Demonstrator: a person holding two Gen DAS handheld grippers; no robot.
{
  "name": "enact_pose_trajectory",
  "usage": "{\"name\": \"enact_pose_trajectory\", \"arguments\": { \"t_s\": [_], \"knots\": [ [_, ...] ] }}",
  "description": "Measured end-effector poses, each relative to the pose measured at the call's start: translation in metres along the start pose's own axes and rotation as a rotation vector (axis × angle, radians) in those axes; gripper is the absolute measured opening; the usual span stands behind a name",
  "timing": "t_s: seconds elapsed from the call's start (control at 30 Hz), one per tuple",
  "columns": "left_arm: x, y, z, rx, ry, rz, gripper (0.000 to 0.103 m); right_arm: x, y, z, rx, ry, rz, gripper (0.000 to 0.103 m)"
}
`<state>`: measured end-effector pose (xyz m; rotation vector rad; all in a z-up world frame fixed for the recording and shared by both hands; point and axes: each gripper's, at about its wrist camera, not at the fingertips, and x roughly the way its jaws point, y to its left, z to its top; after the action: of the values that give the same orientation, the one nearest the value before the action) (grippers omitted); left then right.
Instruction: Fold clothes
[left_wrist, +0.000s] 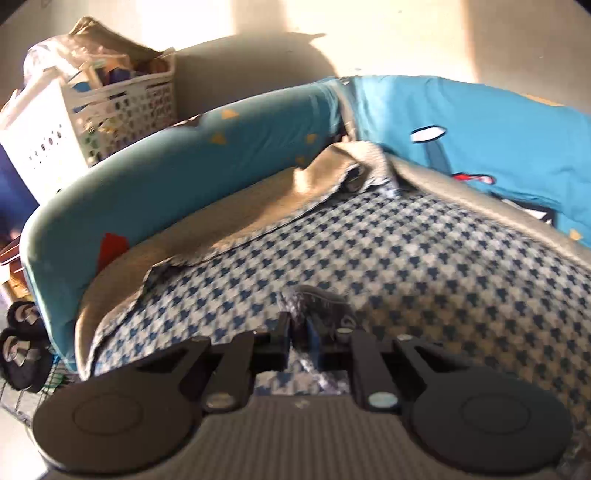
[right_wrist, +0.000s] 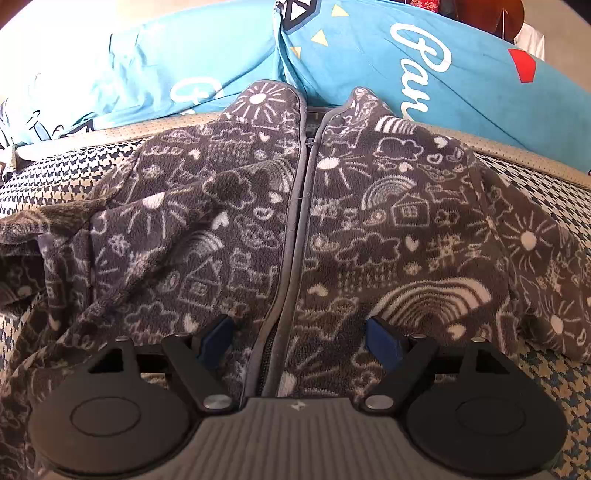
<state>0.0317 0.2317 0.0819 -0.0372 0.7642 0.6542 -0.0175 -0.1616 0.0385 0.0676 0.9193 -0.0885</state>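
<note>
A dark grey fleece jacket (right_wrist: 332, 229) with white doodle prints and a centre zip lies spread front-up on a houndstooth bedspread (right_wrist: 66, 170). My right gripper (right_wrist: 299, 336) hovers low over its lower front, jaws wide open either side of the zip, nothing pinched. In the left wrist view my left gripper (left_wrist: 299, 332) is shut on a bunched fold of the same grey fleece (left_wrist: 317, 302), lifted above the houndstooth bedspread (left_wrist: 406, 258). The rest of the jacket is out of that view.
Blue printed pillows (right_wrist: 424, 66) line the far edge of the bed, and a blue bolster (left_wrist: 177, 173) curves along its left side. A white laundry basket (left_wrist: 74, 125) full of items stands beyond it. Dark slippers (left_wrist: 22, 350) lie on the floor at left.
</note>
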Motion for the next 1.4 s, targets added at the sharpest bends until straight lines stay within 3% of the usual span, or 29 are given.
{"name": "enact_pose_trajectory", "arguments": {
  "t_s": [0.13,0.23,0.37,0.43,0.57,0.77,0.97,1.2,1.4],
  "knots": [
    [0.001,0.017,-0.007,-0.018,0.054,0.016,0.012,-0.001,-0.002,-0.001,-0.003,0.001,0.007,0.081],
    [-0.004,0.026,-0.012,-0.031,0.083,0.022,0.022,-0.001,-0.003,-0.001,-0.006,0.002,0.01,0.081],
    [-0.017,0.036,-0.017,-0.058,0.083,-0.018,0.034,-0.001,-0.002,0.0,-0.001,0.002,0.003,0.081],
    [-0.027,0.041,-0.019,-0.079,0.061,-0.04,0.048,-0.003,-0.003,0.001,0.007,-0.004,0.011,0.081],
    [-0.044,0.037,-0.02,-0.094,0.026,-0.124,0.051,-0.012,-0.004,0.005,0.028,-0.039,0.041,0.08],
    [-0.061,-0.007,-0.031,0.002,0.025,-0.307,0.059,-0.03,0.005,0.011,0.028,-0.133,0.16,0.08],
    [-0.074,-0.047,-0.047,0.116,0.036,-0.427,0.074,-0.036,0.021,0.017,0.022,-0.187,0.273,0.078],
    [-0.076,-0.068,-0.068,0.218,0.077,-0.484,0.074,-0.043,0.046,0.027,0.018,-0.254,0.378,0.078],
    [-0.071,-0.074,-0.084,0.259,0.158,-0.531,0.075,-0.041,0.062,0.029,0.025,-0.276,0.438,0.078]
  ]
}}
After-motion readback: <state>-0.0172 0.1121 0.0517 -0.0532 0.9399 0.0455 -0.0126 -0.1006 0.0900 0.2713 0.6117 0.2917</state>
